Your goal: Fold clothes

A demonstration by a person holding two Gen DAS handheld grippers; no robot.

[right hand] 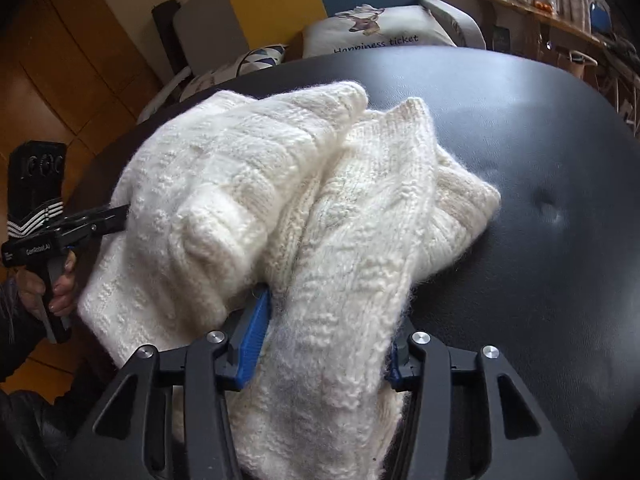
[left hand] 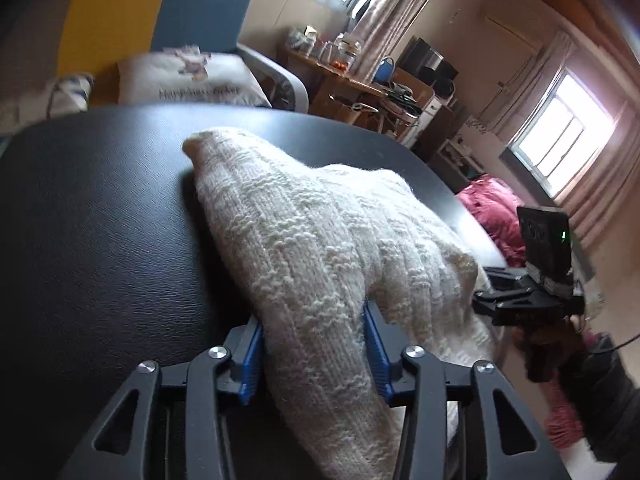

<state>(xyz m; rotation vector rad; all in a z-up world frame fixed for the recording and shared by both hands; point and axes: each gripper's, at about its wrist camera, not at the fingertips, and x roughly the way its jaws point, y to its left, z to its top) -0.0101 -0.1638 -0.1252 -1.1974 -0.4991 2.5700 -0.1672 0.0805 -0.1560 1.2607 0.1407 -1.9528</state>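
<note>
A: Nearest the lens, the left gripper (left hand: 314,344) has its blue pads (left hand: 376,350) on either side of a thick fold of the cream knit sweater (left hand: 320,232), clamped on it.

B: And the right gripper (right hand: 326,340)?

A: It too is closed on the knit; one blue pad (right hand: 252,340) shows, and wool buries most of the other.

B: Where does the sweater lie?

A: Bunched ahead of both grippers on the black padded table (left hand: 100,208), one end stretching away from the left gripper.

B: Beyond that?

A: A printed cushion (right hand: 380,32) sits past the table's far edge on a blue chair (left hand: 200,8).
</note>
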